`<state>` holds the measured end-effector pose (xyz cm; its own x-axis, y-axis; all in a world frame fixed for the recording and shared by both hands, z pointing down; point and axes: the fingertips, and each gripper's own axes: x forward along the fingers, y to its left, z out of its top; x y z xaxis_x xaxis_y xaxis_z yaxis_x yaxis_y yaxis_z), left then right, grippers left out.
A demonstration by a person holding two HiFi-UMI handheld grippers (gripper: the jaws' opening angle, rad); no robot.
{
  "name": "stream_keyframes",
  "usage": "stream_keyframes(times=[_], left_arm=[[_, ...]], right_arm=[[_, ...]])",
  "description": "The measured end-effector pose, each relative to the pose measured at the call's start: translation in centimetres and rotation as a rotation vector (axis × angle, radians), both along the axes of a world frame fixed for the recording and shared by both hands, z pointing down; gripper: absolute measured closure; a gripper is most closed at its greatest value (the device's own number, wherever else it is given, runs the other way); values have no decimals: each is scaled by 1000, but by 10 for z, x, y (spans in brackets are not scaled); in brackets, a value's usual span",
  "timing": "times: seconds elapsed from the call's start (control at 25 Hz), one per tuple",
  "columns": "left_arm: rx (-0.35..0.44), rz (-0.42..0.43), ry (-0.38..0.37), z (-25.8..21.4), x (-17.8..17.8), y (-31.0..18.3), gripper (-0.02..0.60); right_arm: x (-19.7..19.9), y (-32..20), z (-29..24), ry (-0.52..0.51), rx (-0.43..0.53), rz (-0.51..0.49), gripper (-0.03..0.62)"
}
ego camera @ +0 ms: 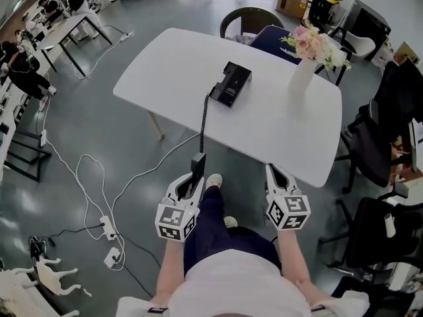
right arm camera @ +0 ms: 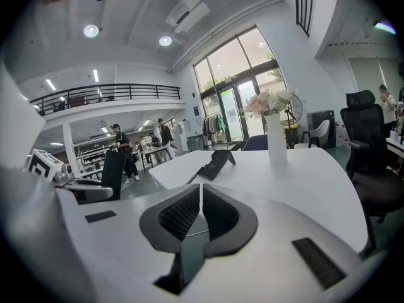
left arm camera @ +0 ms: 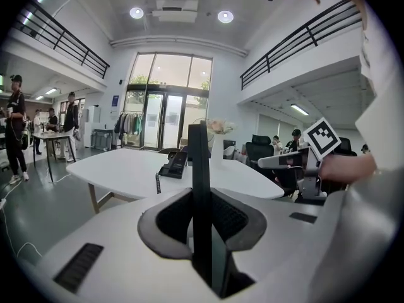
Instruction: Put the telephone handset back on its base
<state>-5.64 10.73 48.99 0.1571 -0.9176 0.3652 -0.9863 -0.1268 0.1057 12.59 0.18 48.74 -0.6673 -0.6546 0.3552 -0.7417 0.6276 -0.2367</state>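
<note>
The black telephone handset (ego camera: 198, 163) stands upright between the jaws of my left gripper (ego camera: 195, 179), which is shut on it below the table's near edge. In the left gripper view the handset (left arm camera: 201, 188) fills the gap between the pads. Its coiled cord (ego camera: 203, 121) runs up to the black base (ego camera: 230, 83) in the middle of the white table (ego camera: 165, 71). The base (left arm camera: 175, 163) lies ahead of the left gripper. My right gripper (ego camera: 278, 176) hangs beside the left one, shut with nothing in it (right arm camera: 200, 197). The base (right arm camera: 216, 163) shows ahead of it too.
A white vase of flowers (ego camera: 305, 71) stands on the table right of the base. A chair (ego camera: 248, 22) stands behind the table and black office chairs (ego camera: 373, 150) to its right. Cables and power strips (ego camera: 106, 226) lie on the floor at left.
</note>
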Motion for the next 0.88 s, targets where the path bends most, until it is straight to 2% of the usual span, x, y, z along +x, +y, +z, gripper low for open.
stream_keyframes(times=[0.36,0.88], left_arm=[[12,21,11,-14,-33,-70,497],[-13,60,38,-14,-80,-149,497]], right_arm=[[-45,-65,-13,5,5,-23,556],[-89,-137,-15,25,-21,11,557]])
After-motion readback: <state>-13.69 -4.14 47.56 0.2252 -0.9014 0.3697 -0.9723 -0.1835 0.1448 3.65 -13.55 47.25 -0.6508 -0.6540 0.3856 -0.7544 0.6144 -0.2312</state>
